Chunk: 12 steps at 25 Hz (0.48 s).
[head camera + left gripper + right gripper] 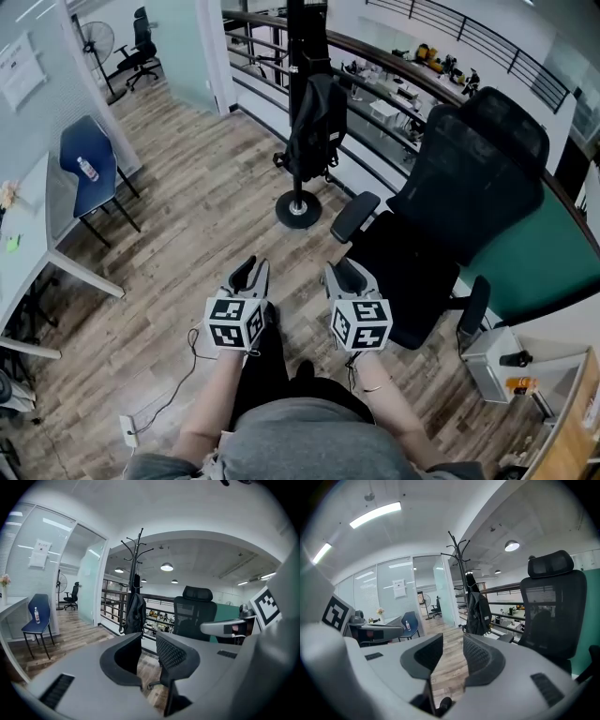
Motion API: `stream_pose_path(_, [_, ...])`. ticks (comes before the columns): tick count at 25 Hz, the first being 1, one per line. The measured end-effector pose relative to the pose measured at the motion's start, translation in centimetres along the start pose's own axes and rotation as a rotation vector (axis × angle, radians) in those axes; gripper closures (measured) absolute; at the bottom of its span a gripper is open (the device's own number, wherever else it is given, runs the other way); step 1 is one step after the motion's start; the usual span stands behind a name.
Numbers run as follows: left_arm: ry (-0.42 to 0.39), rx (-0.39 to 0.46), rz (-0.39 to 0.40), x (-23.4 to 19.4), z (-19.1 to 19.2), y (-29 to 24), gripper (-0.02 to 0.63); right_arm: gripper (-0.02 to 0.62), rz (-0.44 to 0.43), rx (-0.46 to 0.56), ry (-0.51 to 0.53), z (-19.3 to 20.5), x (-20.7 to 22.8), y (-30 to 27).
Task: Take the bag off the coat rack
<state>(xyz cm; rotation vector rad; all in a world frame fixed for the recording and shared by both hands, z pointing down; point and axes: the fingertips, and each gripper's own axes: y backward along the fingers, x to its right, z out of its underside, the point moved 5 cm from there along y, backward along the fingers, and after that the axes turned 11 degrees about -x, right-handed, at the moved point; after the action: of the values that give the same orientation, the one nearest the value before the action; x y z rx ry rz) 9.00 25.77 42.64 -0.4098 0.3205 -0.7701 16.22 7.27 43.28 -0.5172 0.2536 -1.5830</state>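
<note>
The black bag [315, 127] hangs on the coat rack [298, 211] at twelve o'clock, well ahead of both grippers. The left gripper [248, 272] and right gripper [345, 274] sit side by side, fingers released, slightly parted, grasping nothing; an office chair [459, 187] stands at two o'clock

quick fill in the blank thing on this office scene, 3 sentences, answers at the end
1. The black bag hangs on the ____.
2. The bottle rests on the ____ chair.
3. The left gripper and the right gripper are both open and hold ____.

Missing words: coat rack; blue; nothing
</note>
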Motion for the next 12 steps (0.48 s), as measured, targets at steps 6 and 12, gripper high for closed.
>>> stream_pose_path(6, [0.026, -0.017, 0.005, -3.1, -0.9, -3.2, 0.448, 0.446, 0.005, -0.016, -0.004, -1.3, 0.3, -3.5])
stream_pose_path(12, [0.039, -0.050, 0.055, -7.3, -2.5, -8.9, 0.426, 0.431, 0.030, -0.030, -0.013, -3.8, 0.9, -9.2])
